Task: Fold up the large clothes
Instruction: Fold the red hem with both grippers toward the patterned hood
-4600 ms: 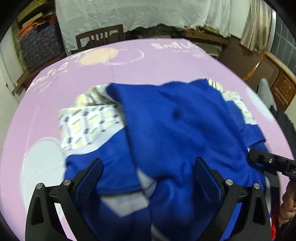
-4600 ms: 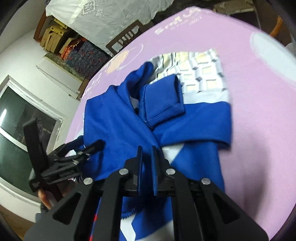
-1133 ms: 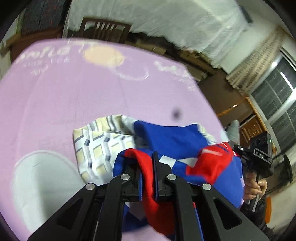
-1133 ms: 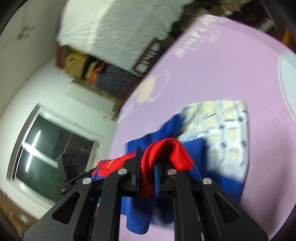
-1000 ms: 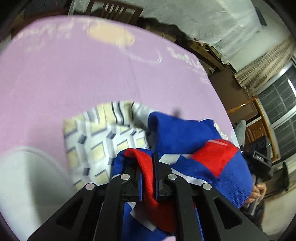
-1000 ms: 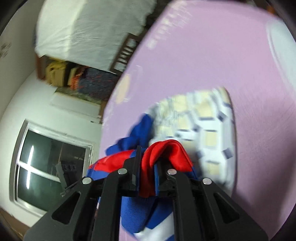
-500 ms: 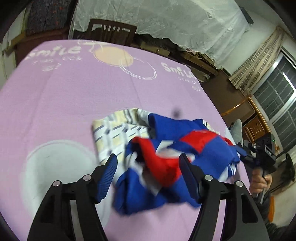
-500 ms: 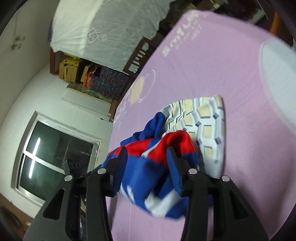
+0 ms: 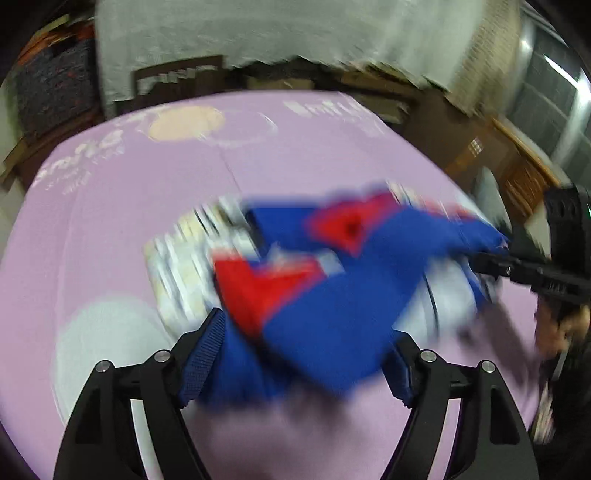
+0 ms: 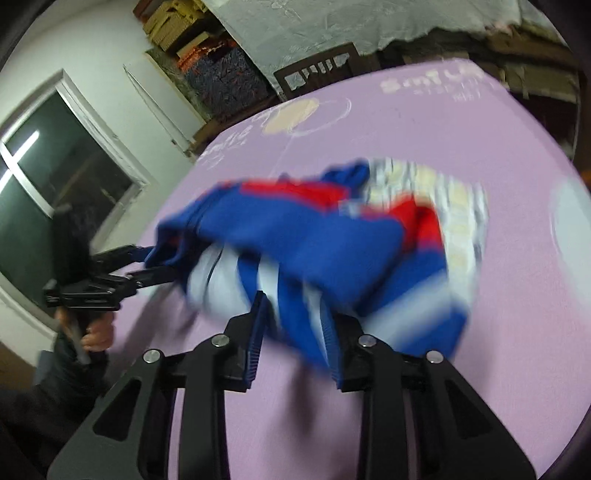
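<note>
A blue, red and white garment lies bunched on the pink tablecloth, blurred by motion, partly over a folded white and yellow patterned cloth. My left gripper is open, its fingers on either side of the garment's near edge. My right gripper is open, with the garment hanging loosely between its fingers. In the left wrist view the right gripper sits at the garment's right end. In the right wrist view the left gripper sits at its left end.
A wooden chair and a white draped cloth stand beyond the table's far edge. A dark window is on the left wall. Wooden furniture stands to the right.
Both grippers were shut on the garment's red part a second ago and then opened. The garment has dropped onto the table and both grippers have shifted, so the view is blurred.
</note>
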`<state>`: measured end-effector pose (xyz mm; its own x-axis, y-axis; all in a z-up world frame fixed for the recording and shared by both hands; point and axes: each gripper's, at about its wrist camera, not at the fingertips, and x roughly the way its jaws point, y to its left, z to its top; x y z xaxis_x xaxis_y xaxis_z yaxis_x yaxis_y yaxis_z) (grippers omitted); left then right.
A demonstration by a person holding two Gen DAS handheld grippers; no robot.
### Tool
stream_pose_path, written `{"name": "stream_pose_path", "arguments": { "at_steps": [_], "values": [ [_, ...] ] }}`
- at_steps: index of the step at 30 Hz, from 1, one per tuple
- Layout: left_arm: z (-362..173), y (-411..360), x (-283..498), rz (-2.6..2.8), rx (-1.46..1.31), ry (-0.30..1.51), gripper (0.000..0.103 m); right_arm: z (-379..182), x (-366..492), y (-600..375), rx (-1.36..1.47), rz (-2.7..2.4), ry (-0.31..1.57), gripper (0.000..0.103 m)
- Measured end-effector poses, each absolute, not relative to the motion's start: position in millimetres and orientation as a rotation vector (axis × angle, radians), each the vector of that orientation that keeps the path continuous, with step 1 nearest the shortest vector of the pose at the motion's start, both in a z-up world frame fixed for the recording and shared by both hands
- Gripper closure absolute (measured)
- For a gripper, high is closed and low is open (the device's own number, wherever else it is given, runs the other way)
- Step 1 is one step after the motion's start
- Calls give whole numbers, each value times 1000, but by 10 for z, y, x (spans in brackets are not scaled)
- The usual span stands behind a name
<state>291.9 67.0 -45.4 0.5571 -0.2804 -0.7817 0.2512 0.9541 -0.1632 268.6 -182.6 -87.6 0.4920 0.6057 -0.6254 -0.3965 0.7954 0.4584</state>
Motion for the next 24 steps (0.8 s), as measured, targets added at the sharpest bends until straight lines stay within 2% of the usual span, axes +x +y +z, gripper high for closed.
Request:
{"name": "stream_pose_path", "arguments": {
  "at_steps": [4, 6, 8, 17, 20, 24],
  "values": [
    [-254, 1085, 3429, -206, -249, 890, 24, -569, 3261, -2024, 451, 559, 756, 72],
    [-245, 1271, 3481, -210, -327, 894, 24, -494, 3386, -2196, 548, 562, 731, 61],
    [-288, 1331, 3451, -219, -321, 899, 24, -518, 3372, -2316, 603, 599, 728, 55],
    [-569, 1121, 3878, -267, -265, 1003, 24, -945, 3512, -2343, 585, 509, 831, 52],
    [-628, 1023, 4066, -276, -253, 1023, 24, -970, 3648, -2296, 549, 482, 833, 45],
    [-786, 990, 4196, -299, -273, 1059, 24, -1119, 3855, -2235, 539, 472, 887, 44]
  ]
}}
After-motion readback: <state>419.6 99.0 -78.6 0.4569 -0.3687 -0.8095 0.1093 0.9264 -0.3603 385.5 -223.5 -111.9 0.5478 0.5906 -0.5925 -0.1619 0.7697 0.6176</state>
